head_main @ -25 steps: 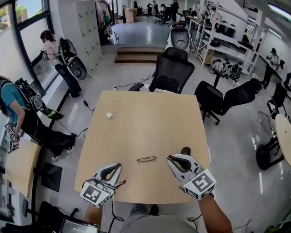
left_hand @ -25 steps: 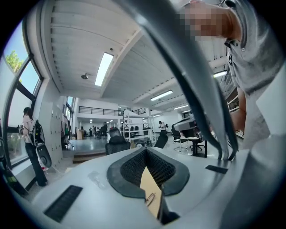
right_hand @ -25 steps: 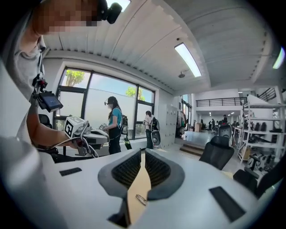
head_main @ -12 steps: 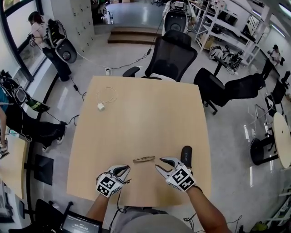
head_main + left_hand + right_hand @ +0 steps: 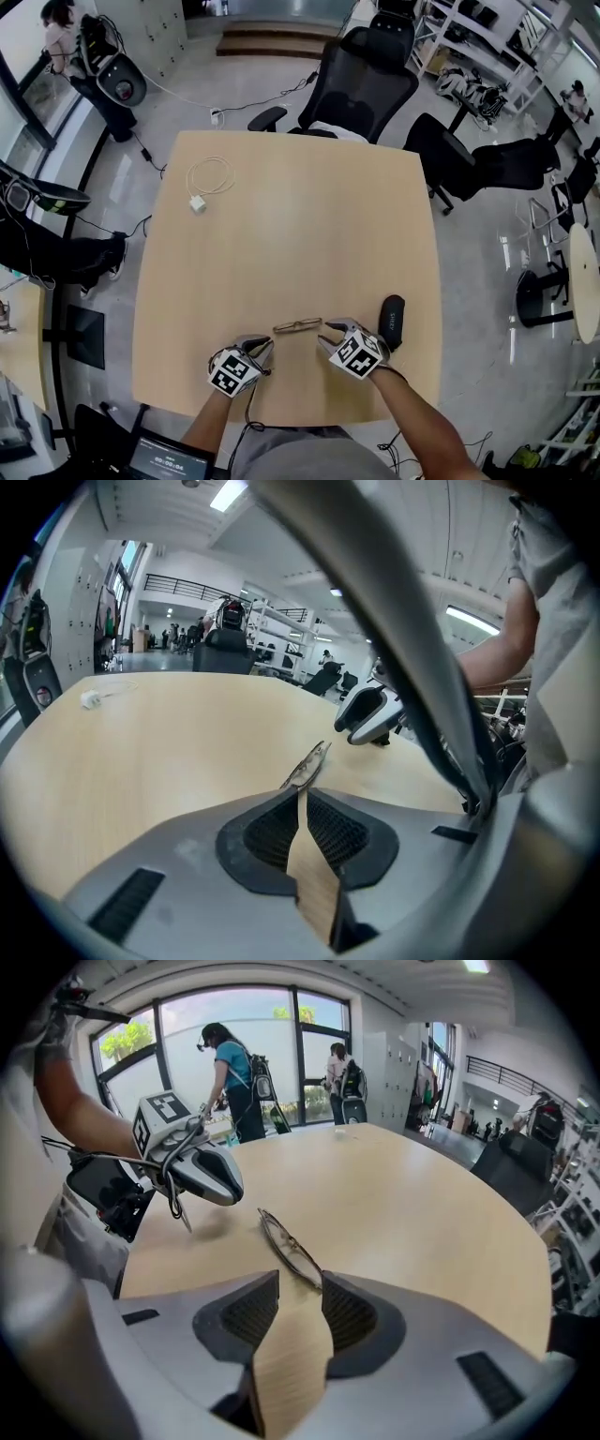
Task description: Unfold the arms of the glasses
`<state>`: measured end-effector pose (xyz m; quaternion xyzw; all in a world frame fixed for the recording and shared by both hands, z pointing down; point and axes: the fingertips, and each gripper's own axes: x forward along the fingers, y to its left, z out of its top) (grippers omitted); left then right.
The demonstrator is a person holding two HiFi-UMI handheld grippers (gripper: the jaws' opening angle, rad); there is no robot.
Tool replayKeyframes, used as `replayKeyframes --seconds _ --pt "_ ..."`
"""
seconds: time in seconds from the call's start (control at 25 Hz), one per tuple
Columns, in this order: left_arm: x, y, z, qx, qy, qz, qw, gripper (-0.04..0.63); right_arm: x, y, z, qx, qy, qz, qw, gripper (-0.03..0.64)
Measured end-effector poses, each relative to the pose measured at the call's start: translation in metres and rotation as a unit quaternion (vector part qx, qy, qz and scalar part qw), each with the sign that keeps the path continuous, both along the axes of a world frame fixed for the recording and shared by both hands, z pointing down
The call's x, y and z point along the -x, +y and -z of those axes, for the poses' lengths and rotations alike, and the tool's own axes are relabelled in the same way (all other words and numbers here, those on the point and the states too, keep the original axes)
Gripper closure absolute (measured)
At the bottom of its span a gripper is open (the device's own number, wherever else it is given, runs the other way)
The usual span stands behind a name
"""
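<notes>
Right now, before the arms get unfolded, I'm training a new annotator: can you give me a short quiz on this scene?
1. True or false: the glasses lie folded on the wooden table.
2. What lies near the table's right edge? A: a black case; B: a mug; C: a book.
3. Fill in: the left hand-held gripper has its jaws ___, with nothing between them.
Key: 1 true; 2 A; 3 shut.
</notes>
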<state>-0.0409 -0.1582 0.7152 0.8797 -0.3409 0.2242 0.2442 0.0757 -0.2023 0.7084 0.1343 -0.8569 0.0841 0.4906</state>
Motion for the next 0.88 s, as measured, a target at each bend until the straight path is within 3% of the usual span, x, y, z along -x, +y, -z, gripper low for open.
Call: replayKeyframes --seconds 0.28,0.64,0.76,0.88 --pt "-0.001 -0.015 -0.021 0.031 -0.009 -0.023 0.9992 0.586 0.003 -0.004 -0.029 0.036 0.04 0.042 0.998 0.489" --pt "-0.011 -0.026 -0.022 0.032 -0.012 -0.065 0.9973 0.586 0.014 0.019 -0.034 0.085 0.044 0.106 0.99 0.488" --pt "-0.018 -0.021 -0.011 0.012 -0.021 -0.087 0.9959 0.586 0.022 0.032 -0.029 0.095 0.035 0.119 0.988 0.452" --pt "-0.036 -0.011 0.0 -0.026 -0.069 -0.141 0.9873 0.586 0.028 0.044 -0.028 0.098 0.029 0.134 0.986 0.429"
